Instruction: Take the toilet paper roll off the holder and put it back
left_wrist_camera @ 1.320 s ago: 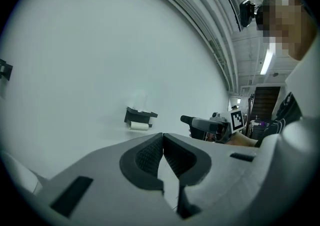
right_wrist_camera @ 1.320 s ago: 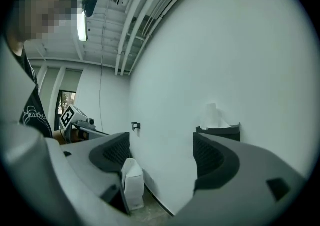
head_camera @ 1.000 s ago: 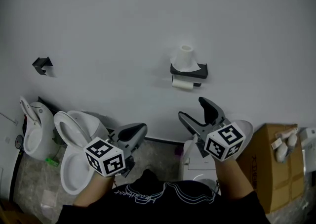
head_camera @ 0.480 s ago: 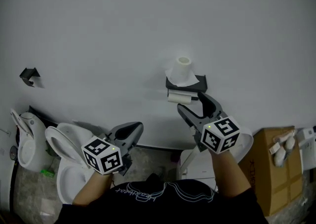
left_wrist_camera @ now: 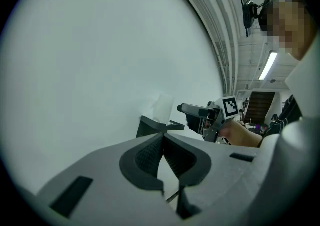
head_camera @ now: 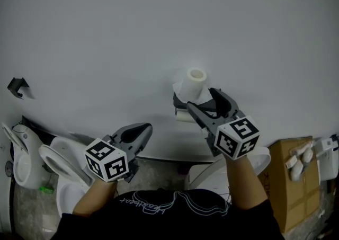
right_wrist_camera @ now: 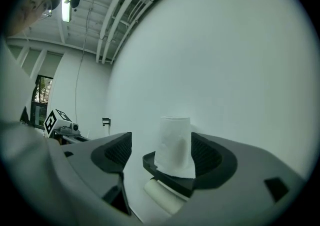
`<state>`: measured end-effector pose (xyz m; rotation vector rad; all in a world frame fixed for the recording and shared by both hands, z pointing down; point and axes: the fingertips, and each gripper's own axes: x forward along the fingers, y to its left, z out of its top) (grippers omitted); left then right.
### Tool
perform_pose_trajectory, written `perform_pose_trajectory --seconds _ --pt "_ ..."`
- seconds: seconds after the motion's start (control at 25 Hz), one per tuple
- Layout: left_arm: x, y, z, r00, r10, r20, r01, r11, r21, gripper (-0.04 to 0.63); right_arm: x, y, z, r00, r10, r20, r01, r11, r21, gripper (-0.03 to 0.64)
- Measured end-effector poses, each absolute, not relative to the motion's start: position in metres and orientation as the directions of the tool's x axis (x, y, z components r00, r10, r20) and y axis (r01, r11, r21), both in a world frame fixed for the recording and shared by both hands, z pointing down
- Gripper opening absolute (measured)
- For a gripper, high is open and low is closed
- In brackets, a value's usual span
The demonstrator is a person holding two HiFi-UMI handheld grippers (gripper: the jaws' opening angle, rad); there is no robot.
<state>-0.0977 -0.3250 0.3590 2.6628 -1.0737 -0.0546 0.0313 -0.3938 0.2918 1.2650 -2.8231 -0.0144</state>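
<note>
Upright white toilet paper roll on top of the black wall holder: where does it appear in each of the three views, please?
Head view: right of centre, the upright white toilet paper roll just beyond the right gripper.
Left gripper view: small, pale, at centre, above the left gripper's shut tongs.
Right gripper view: lower centre, framed by open tongs.
Shared landmark: the black wall holder under it.

Dim, flat, greyish light throughout. The wall (head_camera: pixel 159 21) reads evenly grey, without glare, and shadows around the roll (head_camera: pixel 196 76) are faint. Both gripper views are fisheye, black at the corners, with bowed lines. A tube light (left_wrist_camera: pixel 268 65) glows up and to the roll's side, and the near foreground is soft.
</note>
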Motion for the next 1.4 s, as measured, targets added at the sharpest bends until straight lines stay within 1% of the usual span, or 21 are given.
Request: perform_pose_trajectory --seconds 0.44,0.76,0.88,0.96,1.4 --pt "-0.113 -0.355 0.348 0.728 -0.683 0.054 -0.673 -0.697 0.247 0.006 0.019 -0.438 0.293 -0.597 -0.792 0.124 -0.791 0.607 0.069 0.353" --pt "-0.121 -0.367 0.344 0.73 -0.683 0.034 -0.667 -0.7 0.256 0.006 0.016 -0.451 0.299 -0.564 -0.804 0.187 -0.804 0.587 0.098 0.313" --pt "-0.122 -0.37 0.342 0.732 -0.681 0.026 -0.663 -0.703 0.256 0.006 0.016 -0.454 0.299 -0.554 -0.808 0.199 -0.806 0.581 0.112 0.296" --pt "-0.122 -0.37 0.342 0.731 -0.682 0.021 -0.663 -0.703 0.256 0.006 0.018 -0.455 0.298 -0.553 -0.808 0.204 -0.805 0.581 0.119 0.272" --pt "-0.12 -0.372 0.339 0.736 -0.677 0.009 -0.656 -0.71 0.258 0.006 0.021 -0.454 0.3 -0.549 -0.809 0.208 -0.809 0.578 0.112 0.273"
